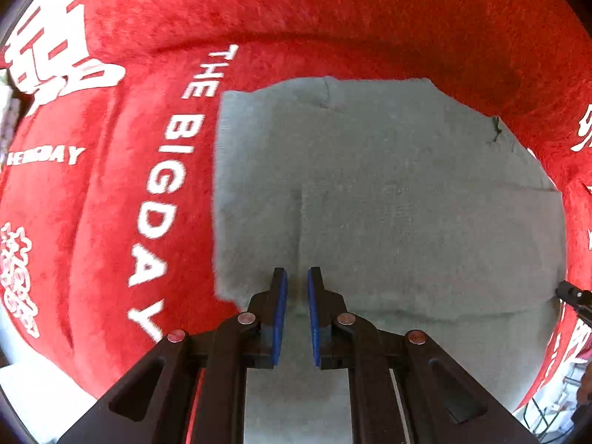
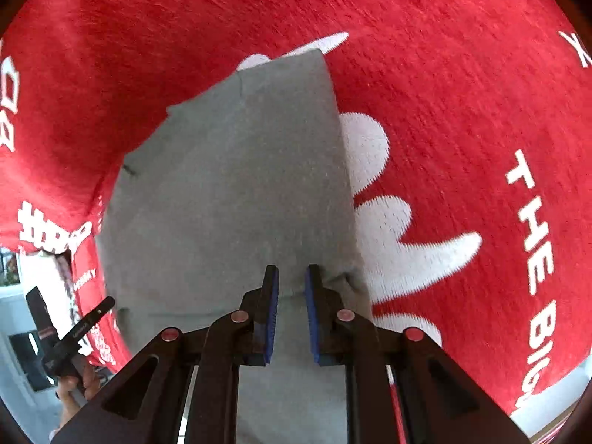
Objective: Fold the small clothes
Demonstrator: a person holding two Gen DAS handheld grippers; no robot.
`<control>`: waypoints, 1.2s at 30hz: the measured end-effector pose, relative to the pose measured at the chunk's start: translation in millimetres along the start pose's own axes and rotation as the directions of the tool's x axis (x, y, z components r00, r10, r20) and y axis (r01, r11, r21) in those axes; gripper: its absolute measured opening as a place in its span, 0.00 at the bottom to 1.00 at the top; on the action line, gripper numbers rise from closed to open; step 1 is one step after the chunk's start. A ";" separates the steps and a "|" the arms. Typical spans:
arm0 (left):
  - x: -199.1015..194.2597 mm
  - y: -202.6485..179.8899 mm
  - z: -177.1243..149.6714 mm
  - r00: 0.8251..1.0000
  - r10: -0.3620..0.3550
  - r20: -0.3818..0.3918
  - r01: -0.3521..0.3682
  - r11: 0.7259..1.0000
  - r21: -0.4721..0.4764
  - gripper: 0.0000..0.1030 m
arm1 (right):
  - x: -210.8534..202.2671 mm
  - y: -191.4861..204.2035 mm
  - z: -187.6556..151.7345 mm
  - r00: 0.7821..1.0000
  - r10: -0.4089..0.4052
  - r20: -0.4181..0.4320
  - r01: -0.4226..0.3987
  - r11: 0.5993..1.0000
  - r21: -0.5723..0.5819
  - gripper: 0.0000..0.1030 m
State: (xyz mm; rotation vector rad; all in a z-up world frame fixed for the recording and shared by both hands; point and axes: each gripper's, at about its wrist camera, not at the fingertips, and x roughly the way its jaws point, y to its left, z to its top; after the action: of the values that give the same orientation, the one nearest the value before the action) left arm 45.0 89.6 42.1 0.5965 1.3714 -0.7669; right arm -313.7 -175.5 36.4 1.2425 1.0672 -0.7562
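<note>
A small grey garment point(image 1: 388, 203) lies folded flat on a red fleece cloth; it also shows in the right wrist view point(image 2: 236, 192). My left gripper point(image 1: 296, 277) hovers over the garment's near edge, its blue-padded jaws slightly apart with nothing between them. My right gripper point(image 2: 289, 275) is over the near right part of the garment, jaws likewise slightly apart and empty, next to a small pucker at the cloth's right edge. The right gripper's tip shows at the right edge of the left wrist view point(image 1: 573, 296). The left gripper shows at lower left in the right wrist view point(image 2: 79, 333).
The red cloth point(image 1: 333, 18) with white lettering "THE BIG DAY" point(image 1: 162, 192) covers the whole surface around the garment. White printed shapes point(image 2: 388, 229) lie right of the garment. The surface's edge and room clutter show at lower left point(image 2: 22, 333).
</note>
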 end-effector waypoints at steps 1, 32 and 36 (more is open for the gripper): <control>-6.5 -0.1 -3.1 1.000 0.003 0.001 -0.003 1.000 0.000 0.13 | -7.1 4.2 -2.0 1.000 0.002 -0.011 -0.002 1.000 -0.024 0.19; -194.8 -48.8 -115.9 0.981 0.010 0.192 0.037 0.970 -0.239 0.99 | -41.0 102.0 -31.4 0.923 -0.255 -0.287 0.153 0.929 -0.336 0.79; -199.3 -54.3 -116.0 0.980 0.019 0.197 0.025 0.976 -0.218 0.99 | -48.2 93.7 -31.2 0.928 -0.226 -0.295 0.139 0.947 -0.289 0.79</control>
State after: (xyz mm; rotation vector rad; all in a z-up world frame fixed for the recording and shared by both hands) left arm -76.3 170.6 228.8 0.3350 1.2520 -0.6483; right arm -252.3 -130.9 115.9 1.0666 1.5218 -0.5357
